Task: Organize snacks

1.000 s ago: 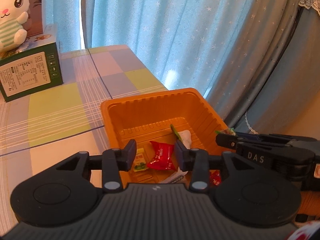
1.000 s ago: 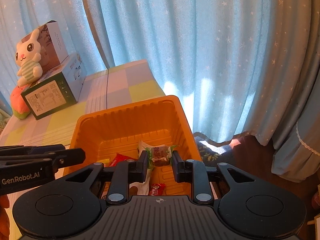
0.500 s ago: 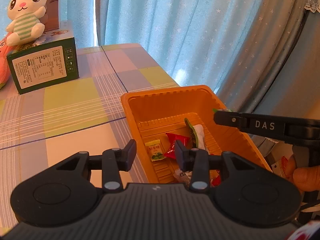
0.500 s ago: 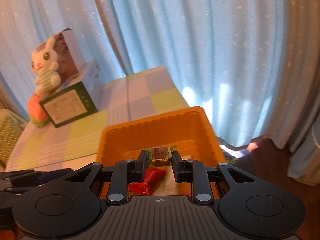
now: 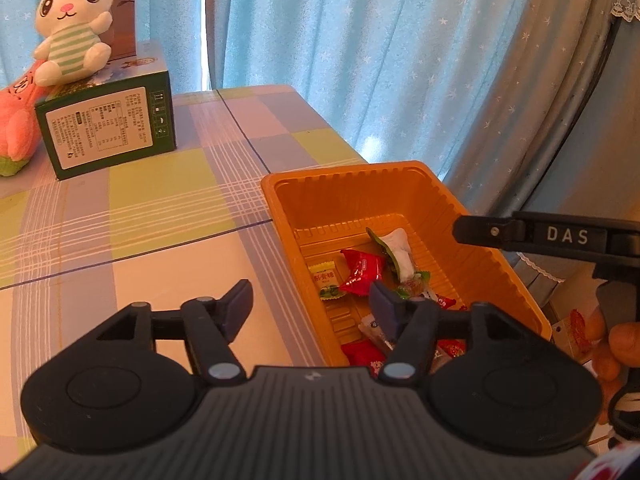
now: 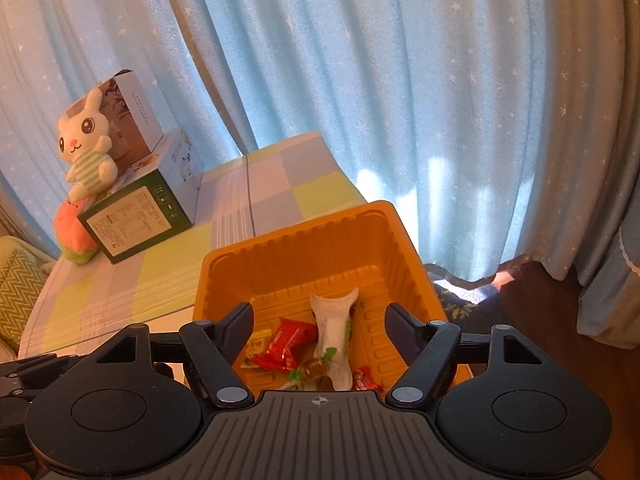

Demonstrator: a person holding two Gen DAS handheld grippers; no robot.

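An orange plastic tray [image 5: 472, 216] [image 6: 296, 248] stands at the table's right edge and holds several wrapped snacks: a red packet [image 5: 362, 272] [image 6: 286, 344], a yellow-green one [image 5: 326, 280], a white-and-green one [image 5: 400, 252] [image 6: 332, 328] and a small green-wrapped candy [image 6: 310, 370]. My left gripper [image 5: 310, 306] is open and empty, over the tray's near left wall. My right gripper [image 6: 320, 322] is open and empty above the tray; its finger also shows at the right of the left wrist view [image 5: 532, 234].
The table [image 5: 140, 208] has a checked cloth. A green carton [image 5: 106, 128] [image 6: 140, 220] with a plush rabbit [image 5: 72, 28] [image 6: 88, 144] on top and a pink plush [image 5: 18, 128] stand at the back left. Blue curtains [image 6: 400, 100] hang behind. The floor lies right of the table.
My right gripper opened and let go of the green-wrapped candy, which now lies in the tray. My left gripper opened wider and drew back to the left.
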